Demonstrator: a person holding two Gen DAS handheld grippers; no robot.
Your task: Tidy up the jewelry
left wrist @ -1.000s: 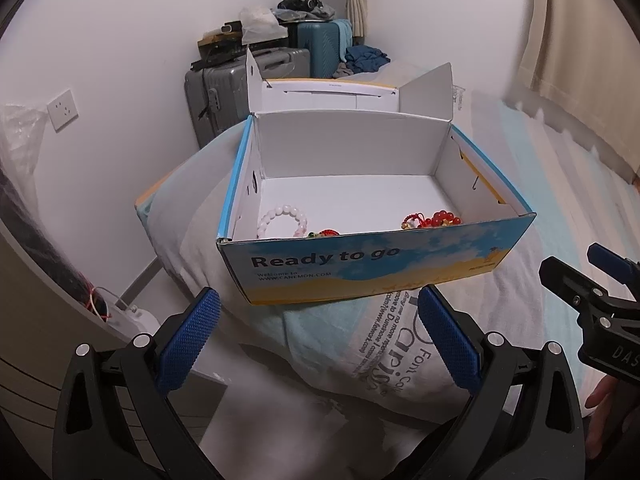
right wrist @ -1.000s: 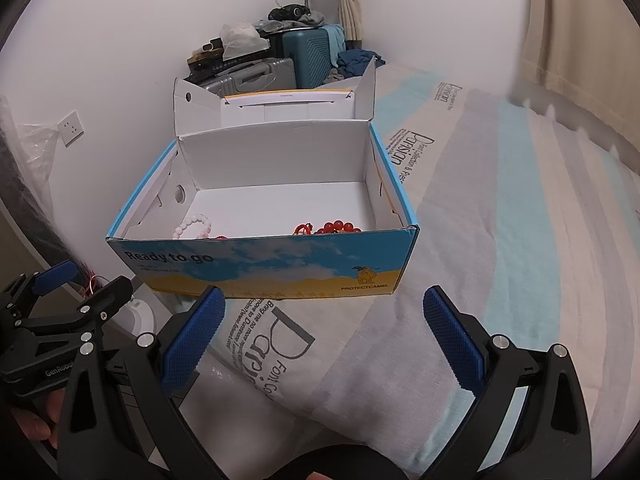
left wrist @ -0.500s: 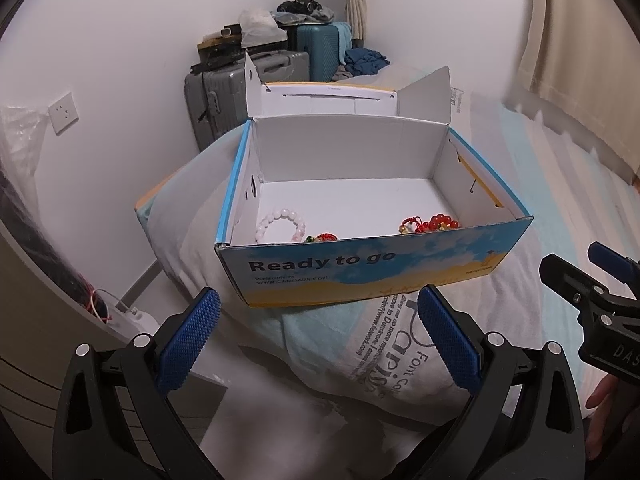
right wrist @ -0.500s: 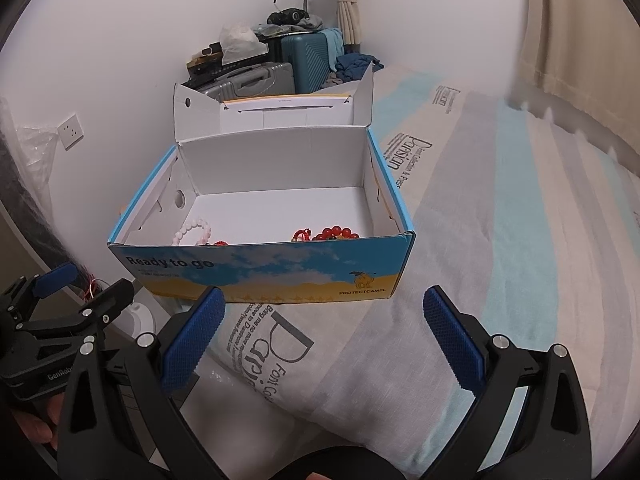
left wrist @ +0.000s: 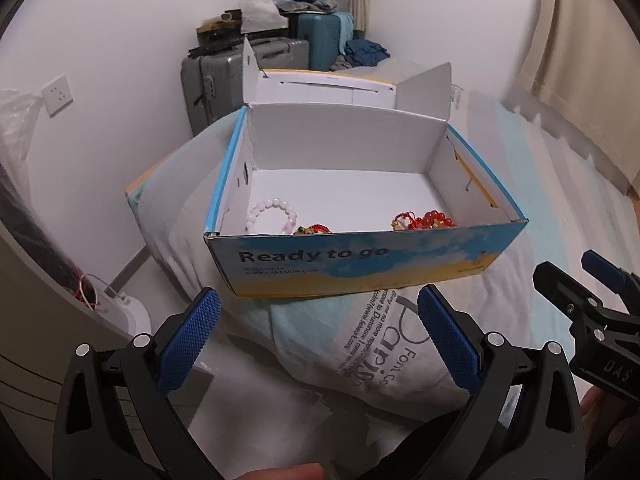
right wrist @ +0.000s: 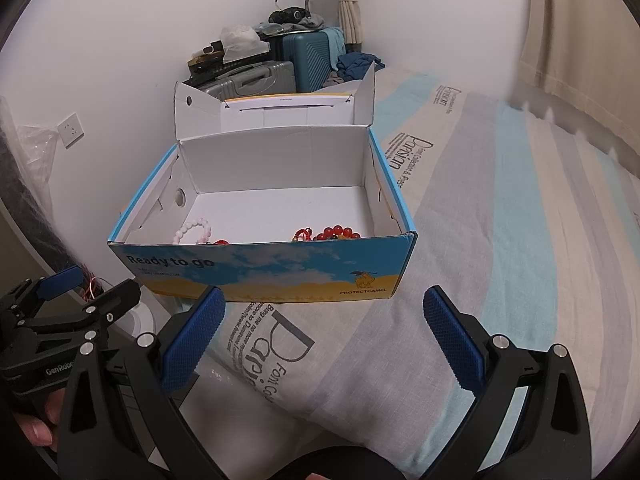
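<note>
The open box [left wrist: 360, 268] sits on a pillow [left wrist: 384, 344] at the bed's edge, lid folded back, probably so both claws can reach in from above. The left gripper [left wrist: 320, 320] hovers short of the near wall, jaws spread wide and empty. Inside, the pale bead bracelet [left wrist: 272, 214] lies at the left and the red bead bracelet [left wrist: 434, 219] at the right, both against the front wall, which cuts off their lower halves. A small red piece between them is hard to identify. The right gripper [right wrist: 324, 316] likewise hangs released, holding nothing.
</note>
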